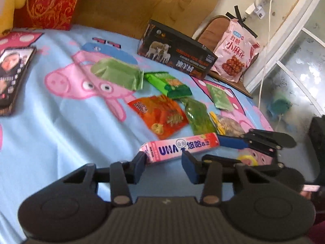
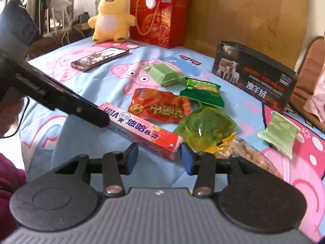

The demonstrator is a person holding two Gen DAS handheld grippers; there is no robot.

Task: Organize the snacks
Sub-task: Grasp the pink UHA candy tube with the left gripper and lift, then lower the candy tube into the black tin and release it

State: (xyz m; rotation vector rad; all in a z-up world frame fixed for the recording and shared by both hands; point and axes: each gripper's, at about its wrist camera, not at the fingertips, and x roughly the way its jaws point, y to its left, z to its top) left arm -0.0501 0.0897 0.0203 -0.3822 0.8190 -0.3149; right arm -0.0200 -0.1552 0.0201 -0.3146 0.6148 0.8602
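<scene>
Jaws, left gripper (image 1: 164, 160): apart, one end of the pink candy box (image 1: 180, 146) between the pads; the left pad lies against the box end, but whether the pair presses on it cannot be told

Jaws, right gripper (image 2: 159, 155): apart, straddling the opposite, strawberry-printed end of the same box; the box corner sits just beside the right pad, and the left pad stands clear of it

Surface: one pale blue bedsheet (image 1: 61, 122) printed with pink cartoon pigs

Snacks on the sheet, seven counted:
- 1 pink candy box, long and narrow, lying flat nearest both grippers
- 1 orange-red packet (image 1: 160, 118), just behind the box
- 1 translucent green packet (image 1: 199, 118), beside the orange-red one
- 1 dark green biscuit packet (image 1: 168, 83), behind those two
- 1 light green wrapped block (image 1: 115, 73), lying over a pig's face
- 1 small pale green sachet (image 1: 221, 97), apart to the right
- 1 clear bag of nuts (image 1: 227, 126) with a yellow tie, touching the translucent green packet

Snack off the sheet: 1 pink bag (image 1: 233, 50), propped on a chair seat

Other items:
- 1 dark carton with sheep picture (image 1: 176, 50)
- 1 phone (image 1: 14, 77), screen lit
- 1 red gift bag (image 2: 160, 18)
- 1 yellow plush toy (image 2: 112, 18), beside the gift bag
</scene>
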